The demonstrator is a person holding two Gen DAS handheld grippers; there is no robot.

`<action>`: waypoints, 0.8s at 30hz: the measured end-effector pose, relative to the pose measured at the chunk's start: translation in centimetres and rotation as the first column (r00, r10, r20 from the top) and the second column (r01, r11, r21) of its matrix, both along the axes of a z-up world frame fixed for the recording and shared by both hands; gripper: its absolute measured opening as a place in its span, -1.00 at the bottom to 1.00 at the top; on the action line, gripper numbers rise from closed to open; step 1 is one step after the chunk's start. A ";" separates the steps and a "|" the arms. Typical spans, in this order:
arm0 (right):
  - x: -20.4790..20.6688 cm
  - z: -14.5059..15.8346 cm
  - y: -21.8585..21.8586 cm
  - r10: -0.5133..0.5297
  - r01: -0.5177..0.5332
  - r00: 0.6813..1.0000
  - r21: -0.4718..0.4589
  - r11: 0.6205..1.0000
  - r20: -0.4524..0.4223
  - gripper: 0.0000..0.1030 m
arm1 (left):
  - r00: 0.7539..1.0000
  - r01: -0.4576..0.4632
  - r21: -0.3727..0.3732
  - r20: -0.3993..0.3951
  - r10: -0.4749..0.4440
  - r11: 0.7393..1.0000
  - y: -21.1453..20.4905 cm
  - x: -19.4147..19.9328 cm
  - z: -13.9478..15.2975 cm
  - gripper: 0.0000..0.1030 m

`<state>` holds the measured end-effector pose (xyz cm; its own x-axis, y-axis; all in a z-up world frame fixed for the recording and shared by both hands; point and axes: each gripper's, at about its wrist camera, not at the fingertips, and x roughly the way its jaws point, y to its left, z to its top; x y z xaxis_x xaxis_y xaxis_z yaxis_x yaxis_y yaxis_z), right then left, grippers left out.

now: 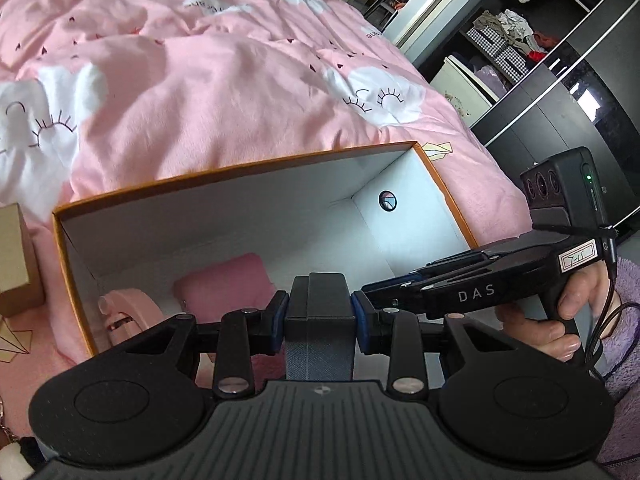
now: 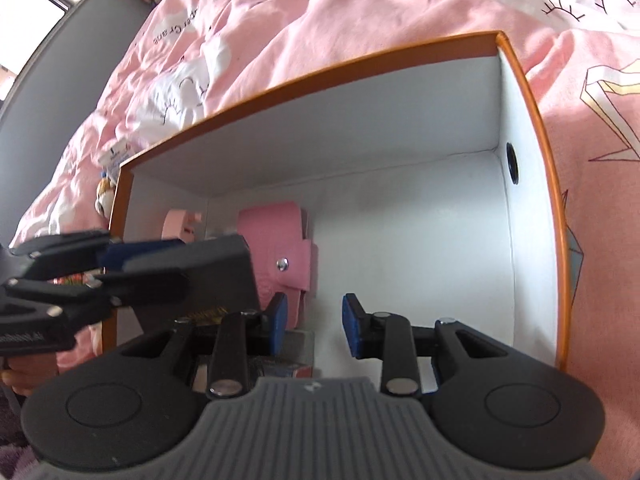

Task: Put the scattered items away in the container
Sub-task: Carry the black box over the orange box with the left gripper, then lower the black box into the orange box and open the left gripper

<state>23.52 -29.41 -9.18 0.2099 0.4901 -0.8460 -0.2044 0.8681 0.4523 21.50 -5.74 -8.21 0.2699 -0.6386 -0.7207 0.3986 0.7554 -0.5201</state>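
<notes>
My left gripper [image 1: 320, 316] clamps a dark grey box [image 1: 320, 320] between its blue pads, over the orange-rimmed container [image 1: 240, 168] on the pink bedspread [image 1: 200, 92]. My right gripper [image 2: 314, 326] hangs with jaws apart, holding nothing. A pink wallet [image 2: 280, 248] lies inside.

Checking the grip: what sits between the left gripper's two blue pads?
A dark grey box, clamped by both pads of the left gripper, above the orange-rimmed container. The left wrist view shows it best.
</notes>
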 end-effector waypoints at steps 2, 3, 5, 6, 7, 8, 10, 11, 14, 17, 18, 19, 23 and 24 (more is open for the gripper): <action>0.3 -0.1 0.0 -0.009 0.009 1.000 0.008 1.000 -0.003 -0.34 | 0.999 -0.001 -0.017 -0.033 0.000 1.000 0.0 0.5 -0.7 -0.25; 0.4 -0.2 0.1 -0.012 0.012 1.000 0.002 1.000 -0.005 -0.34 | 0.999 0.002 -0.018 -0.041 -0.003 1.000 0.0 0.6 -1.0 -0.25; 0.5 -0.4 0.0 -0.013 0.013 1.000 -0.002 1.000 -0.010 -0.34 | 0.998 0.006 -0.018 -0.060 -0.008 1.000 -0.1 0.9 -1.5 -0.26; 0.5 -0.4 -0.2 -0.015 0.015 1.000 0.005 1.000 -0.020 -0.33 | 0.997 0.009 -0.019 -0.070 -0.010 1.000 -0.1 1.0 -1.7 -0.25; 0.6 -0.5 -0.3 -0.018 0.019 0.999 0.014 1.000 -0.033 -0.33 | 0.997 0.010 -0.022 -0.077 -0.012 1.000 0.0 1.1 -1.9 -0.25; 0.7 -0.7 -0.3 -0.022 0.023 0.999 0.020 1.000 -0.044 -0.33 | 0.996 0.013 -0.026 -0.083 -0.015 1.000 0.0 1.2 -2.0 -0.25; 0.7 -0.7 -0.4 -0.025 0.026 0.998 0.018 1.000 -0.050 -0.33 | 0.996 0.017 -0.024 -0.091 -0.019 1.000 0.0 1.5 -2.1 -0.25; 0.7 -0.8 -0.4 -0.023 0.024 0.999 0.014 1.000 -0.049 -0.33 | 0.996 0.021 -0.020 -0.090 -0.023 1.000 0.0 1.6 -2.1 -0.24; 0.7 -0.9 -0.1 -0.017 0.018 0.998 0.015 1.000 -0.054 -0.33 | 0.997 0.036 0.036 -0.068 -0.034 0.999 -0.3 1.7 -1.9 -0.22; 0.6 -0.8 0.3 -0.004 0.005 0.999 0.012 1.000 -0.050 -0.33 | 0.998 0.045 0.071 -0.050 -0.041 0.996 -0.3 1.7 -1.8 -0.20; 0.6 -0.8 0.4 0.001 0.000 0.999 0.008 1.000 -0.047 -0.33 | 0.998 0.045 0.088 -0.040 -0.041 0.995 -0.3 1.6 -1.7 -0.13; 0.6 -0.8 0.6 0.005 -0.004 0.999 0.005 1.000 -0.045 -0.33 | 0.999 0.044 0.106 -0.025 -0.041 0.993 -0.4 1.6 -1.6 -0.05; 0.5 -0.8 1.0 0.013 -0.013 0.999 0.003 1.000 -0.045 -0.33 | 1.000 0.029 0.143 0.007 -0.030 0.989 -0.3 1.3 -1.2 0.01; 0.5 -0.8 1.1 0.014 -0.014 0.999 0.004 1.000 -0.044 -0.33 | 1.000 0.022 0.145 0.010 -0.024 0.989 -0.2 1.2 -1.0 0.01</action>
